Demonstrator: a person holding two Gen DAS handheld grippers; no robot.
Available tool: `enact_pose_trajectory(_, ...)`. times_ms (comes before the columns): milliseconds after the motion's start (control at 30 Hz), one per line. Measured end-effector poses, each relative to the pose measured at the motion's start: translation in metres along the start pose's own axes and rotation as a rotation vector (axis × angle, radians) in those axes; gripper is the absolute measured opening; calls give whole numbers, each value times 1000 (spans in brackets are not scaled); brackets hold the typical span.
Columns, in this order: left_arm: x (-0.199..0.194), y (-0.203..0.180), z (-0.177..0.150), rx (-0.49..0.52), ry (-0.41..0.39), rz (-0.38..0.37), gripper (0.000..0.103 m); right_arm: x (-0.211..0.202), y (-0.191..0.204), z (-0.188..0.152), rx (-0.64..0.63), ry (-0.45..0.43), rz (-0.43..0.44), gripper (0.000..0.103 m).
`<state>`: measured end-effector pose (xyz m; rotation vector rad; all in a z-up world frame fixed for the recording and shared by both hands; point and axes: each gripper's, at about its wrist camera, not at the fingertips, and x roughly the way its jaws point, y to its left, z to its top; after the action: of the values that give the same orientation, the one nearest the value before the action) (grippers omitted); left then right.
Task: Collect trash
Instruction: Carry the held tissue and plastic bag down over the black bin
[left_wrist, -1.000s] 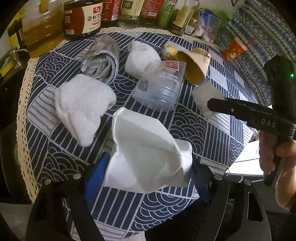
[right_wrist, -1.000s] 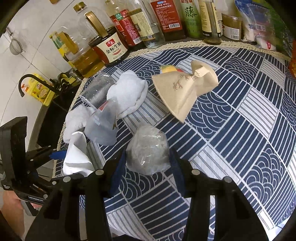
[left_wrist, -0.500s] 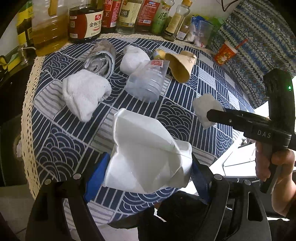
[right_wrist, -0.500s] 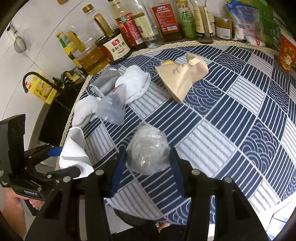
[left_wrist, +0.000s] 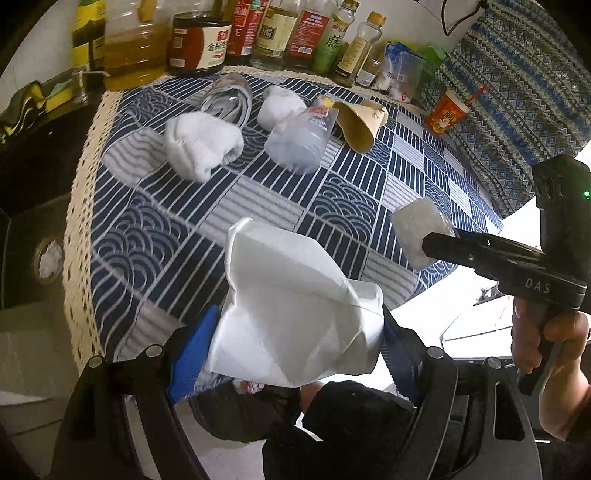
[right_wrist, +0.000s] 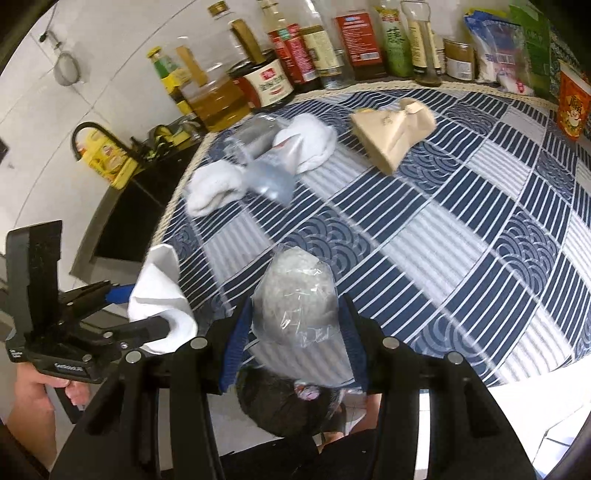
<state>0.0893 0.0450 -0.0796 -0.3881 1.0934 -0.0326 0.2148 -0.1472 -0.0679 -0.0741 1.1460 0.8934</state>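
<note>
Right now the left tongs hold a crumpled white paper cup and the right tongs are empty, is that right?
Not quite. The left tongs do hold the crumpled white paper cup, but the right tongs are not empty: they grip a scrunched clear plastic wrapper. The right wrist view shows it between the blue pads.

White tiled wall (right_wrist: 122, 62), dark sink (right_wrist: 125, 221) with black faucet (right_wrist: 92, 134), round table (right_wrist: 461, 236), patterned cloth.

Matt paper bag (left_wrist: 295, 317), crinkly clear plastic wrap (right_wrist: 295, 295)
</note>
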Motion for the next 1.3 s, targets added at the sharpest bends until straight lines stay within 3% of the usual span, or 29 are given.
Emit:
enact_pose_trajectory(633,-16,20,-93,-129,7,-40,80,20,60,-72,-78,104,88,49)
enact_pose_trajectory(1300,18,49,-152,-247,102,-64,80,66,68,-125,-50,254,86,49)
